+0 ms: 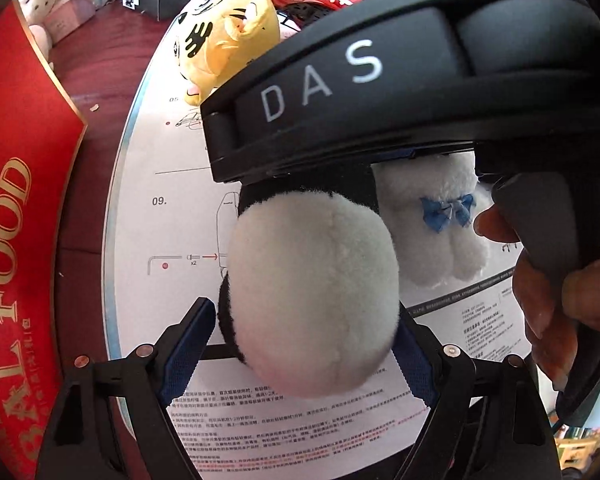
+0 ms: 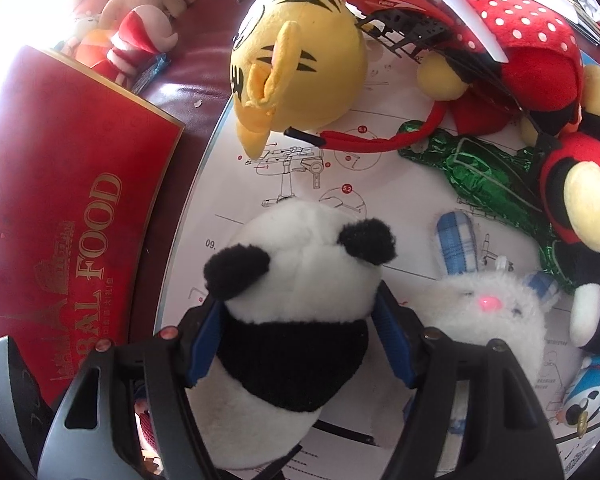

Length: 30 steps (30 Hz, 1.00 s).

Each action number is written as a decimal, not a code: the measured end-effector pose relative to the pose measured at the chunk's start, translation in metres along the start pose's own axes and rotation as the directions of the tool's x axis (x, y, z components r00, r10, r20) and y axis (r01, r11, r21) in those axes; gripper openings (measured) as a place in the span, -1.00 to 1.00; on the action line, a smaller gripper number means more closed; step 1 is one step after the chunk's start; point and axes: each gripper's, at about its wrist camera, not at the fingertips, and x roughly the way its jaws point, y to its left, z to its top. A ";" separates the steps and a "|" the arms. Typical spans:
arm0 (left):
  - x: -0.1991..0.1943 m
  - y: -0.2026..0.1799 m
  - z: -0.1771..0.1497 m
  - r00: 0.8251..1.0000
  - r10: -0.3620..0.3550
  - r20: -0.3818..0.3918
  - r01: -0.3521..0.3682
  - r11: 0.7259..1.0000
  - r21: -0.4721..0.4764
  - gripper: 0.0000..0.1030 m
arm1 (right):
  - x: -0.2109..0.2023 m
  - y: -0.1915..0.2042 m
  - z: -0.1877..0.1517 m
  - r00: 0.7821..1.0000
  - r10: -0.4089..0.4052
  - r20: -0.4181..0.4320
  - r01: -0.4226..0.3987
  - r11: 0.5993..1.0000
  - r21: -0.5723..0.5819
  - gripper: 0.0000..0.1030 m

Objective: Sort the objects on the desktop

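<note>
A black and white plush panda [image 2: 300,320] is clamped by both grippers above a white instruction sheet [image 2: 400,184]. My right gripper [image 2: 300,320] is shut on its black chest, head pointing away. My left gripper [image 1: 304,328] is shut on the panda's white rear end [image 1: 312,292]. The right gripper's black body marked DAS [image 1: 380,92] fills the top of the left wrist view, over the panda. A white plush rabbit [image 2: 488,308] with blue checked ears lies just right of the panda; it also shows in the left wrist view [image 1: 440,220].
A yellow tiger plush [image 2: 300,60] lies beyond the panda. A red helicopter toy [image 2: 392,4], Minnie-style plush toys [image 2: 532,40] and green foil [image 2: 480,172] crowd the right. A red FOOD box [image 2: 60,180] lies on the left on the dark red tabletop [image 2: 196,80].
</note>
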 end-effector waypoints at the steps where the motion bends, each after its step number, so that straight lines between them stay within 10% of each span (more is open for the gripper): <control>1: 0.001 0.001 0.000 1.000 -0.006 0.001 0.006 1.000 -0.007 0.67 | 0.001 0.001 0.001 1.000 -0.003 0.000 0.003 1.000 -0.005 0.37; 30: -0.043 -0.030 0.023 0.998 -0.011 0.069 0.006 0.998 0.067 0.36 | -0.039 0.007 -0.025 0.995 -0.023 0.095 0.022 1.000 0.010 0.17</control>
